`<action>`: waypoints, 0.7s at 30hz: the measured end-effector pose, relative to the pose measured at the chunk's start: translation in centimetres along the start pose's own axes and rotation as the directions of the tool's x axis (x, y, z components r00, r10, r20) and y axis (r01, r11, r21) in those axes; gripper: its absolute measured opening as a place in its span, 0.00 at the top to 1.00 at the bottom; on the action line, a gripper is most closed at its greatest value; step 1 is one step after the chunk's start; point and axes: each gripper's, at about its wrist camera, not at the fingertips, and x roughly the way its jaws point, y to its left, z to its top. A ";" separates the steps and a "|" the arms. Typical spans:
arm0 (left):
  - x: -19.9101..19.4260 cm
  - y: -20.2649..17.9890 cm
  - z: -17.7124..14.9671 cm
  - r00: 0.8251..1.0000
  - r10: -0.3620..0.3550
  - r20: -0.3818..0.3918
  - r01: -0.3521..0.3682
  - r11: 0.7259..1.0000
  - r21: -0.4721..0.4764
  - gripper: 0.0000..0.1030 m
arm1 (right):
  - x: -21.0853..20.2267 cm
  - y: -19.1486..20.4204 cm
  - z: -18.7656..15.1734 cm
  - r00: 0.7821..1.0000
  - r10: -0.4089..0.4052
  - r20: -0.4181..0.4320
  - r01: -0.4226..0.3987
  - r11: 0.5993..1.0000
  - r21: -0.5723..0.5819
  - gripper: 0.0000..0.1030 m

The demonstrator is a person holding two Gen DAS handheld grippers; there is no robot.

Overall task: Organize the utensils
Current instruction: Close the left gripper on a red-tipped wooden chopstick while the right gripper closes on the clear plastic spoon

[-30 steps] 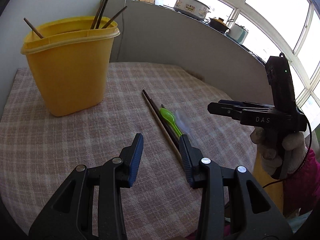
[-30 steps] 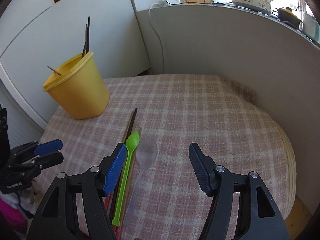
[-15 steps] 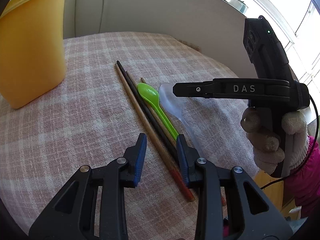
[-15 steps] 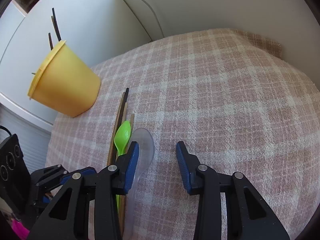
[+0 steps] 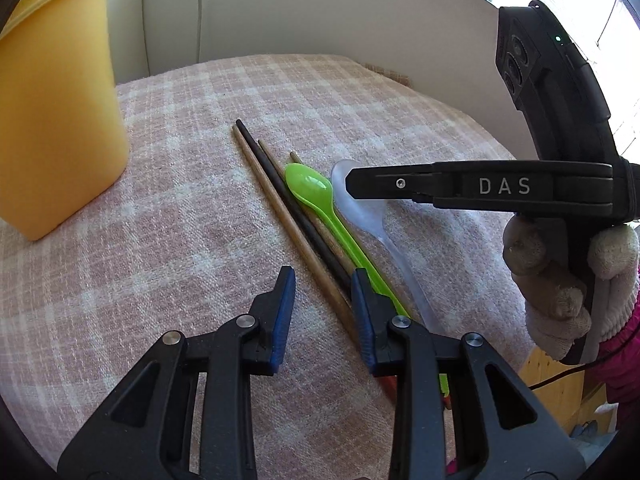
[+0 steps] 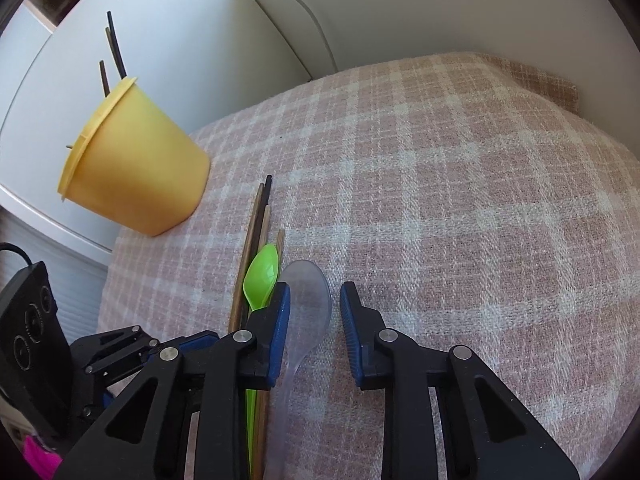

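Right tongs (image 6: 311,296) lowered, closing, clear spoon (image 6: 308,300) between jaws, untouched

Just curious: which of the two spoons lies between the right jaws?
The clear spoon; the green spoon lies outside them, beside the chopsticks.

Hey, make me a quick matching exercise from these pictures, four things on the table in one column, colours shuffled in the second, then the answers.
Things:
1. tub
2. spoon by the chopsticks
3. spoon under the right gripper
4. tablecloth

Colours:
A. clear
B. pink and white check
C. yellow
D. bright green

Pairs: 1-C, 2-D, 3-A, 4-B
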 end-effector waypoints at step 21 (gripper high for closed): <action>-0.2 0.5 0.4 0.998 0.044 -0.049 -0.039 0.995 0.089 0.90 | 0.7 1.2 -0.1 0.997 -0.072 -0.012 0.072 0.996 -0.046 0.95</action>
